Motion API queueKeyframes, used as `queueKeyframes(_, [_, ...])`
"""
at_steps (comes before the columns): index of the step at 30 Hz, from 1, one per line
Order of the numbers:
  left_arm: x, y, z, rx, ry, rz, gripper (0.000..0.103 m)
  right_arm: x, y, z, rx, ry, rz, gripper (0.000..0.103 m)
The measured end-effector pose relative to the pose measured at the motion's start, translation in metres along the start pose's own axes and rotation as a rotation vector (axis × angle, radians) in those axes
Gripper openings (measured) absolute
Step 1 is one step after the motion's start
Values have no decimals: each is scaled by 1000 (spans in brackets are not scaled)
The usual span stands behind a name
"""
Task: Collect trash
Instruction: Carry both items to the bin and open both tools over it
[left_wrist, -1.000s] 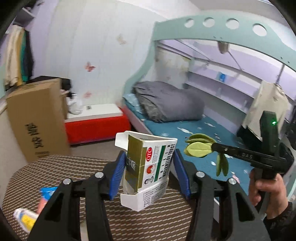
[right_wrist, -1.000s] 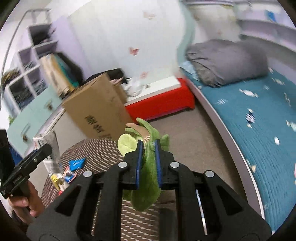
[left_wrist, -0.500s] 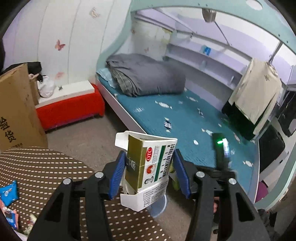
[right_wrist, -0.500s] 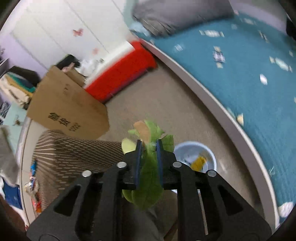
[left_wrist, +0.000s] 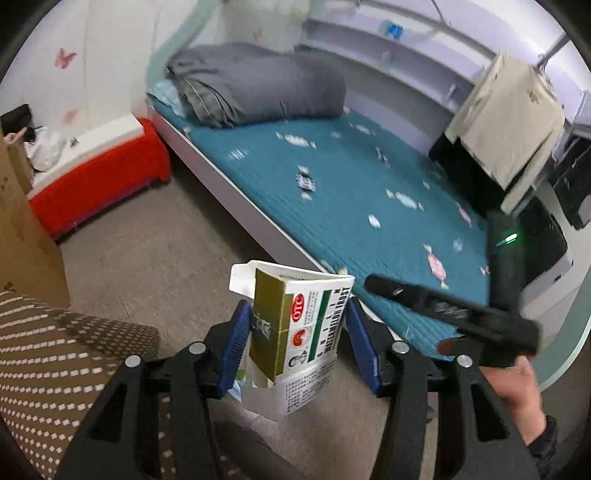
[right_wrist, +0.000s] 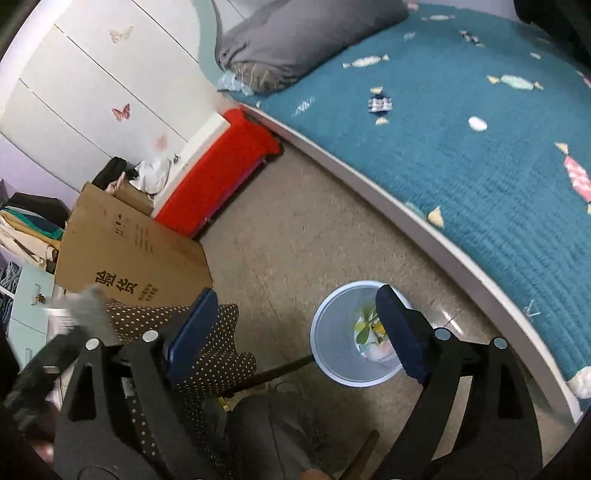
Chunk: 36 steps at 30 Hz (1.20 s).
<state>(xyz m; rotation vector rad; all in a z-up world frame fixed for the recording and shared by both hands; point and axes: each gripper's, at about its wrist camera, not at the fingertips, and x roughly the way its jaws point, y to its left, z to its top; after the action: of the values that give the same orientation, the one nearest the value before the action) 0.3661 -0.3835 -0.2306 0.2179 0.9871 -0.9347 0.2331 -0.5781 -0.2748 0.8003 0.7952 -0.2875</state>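
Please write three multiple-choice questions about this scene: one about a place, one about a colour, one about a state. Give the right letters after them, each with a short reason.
1. Where does the waste bin stand?
A. on the bed
B. on the floor beside the bed
C. on the red bench

2. What colour is the bedspread?
A. teal
B. yellow
C. white

3. What is between the pads of the left gripper?
A. a green leaf
B. nothing
C. an opened medicine box

Answers:
1. B: the right wrist view shows the bin on the floor, next to the bed's white edge.
2. A: both views show a teal cover with a candy pattern.
3. C: the blue pads press on the medicine box, whose top flap stands open.
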Motion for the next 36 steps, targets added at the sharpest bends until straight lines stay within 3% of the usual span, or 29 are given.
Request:
queueKeyframes(2, [15,-3,4,7,45,1,62,-8,1,-1,-5,-13,-1,87])
queueKeyframes(4, [24,-2,5,-1,73,9,88,-13,0,0,-1,-23,4,88])
queueKeyframes(5, [26,0,5,-6,71,28,90,-15,1,-1,-2,-27,6,89])
queueKeyframes(10, [19,16,3,-56,73,56,91,-19,8,-8,-18,-34,7,95])
queueKeyframes(18, [-36,27,-11,-72,-44,113,94,-24,35,-21,-49,-44,-28,97])
queueKeyframes(36, [-158,26,-47,-59,-273,182,95,-69,120,-39,-208,-110,33,97])
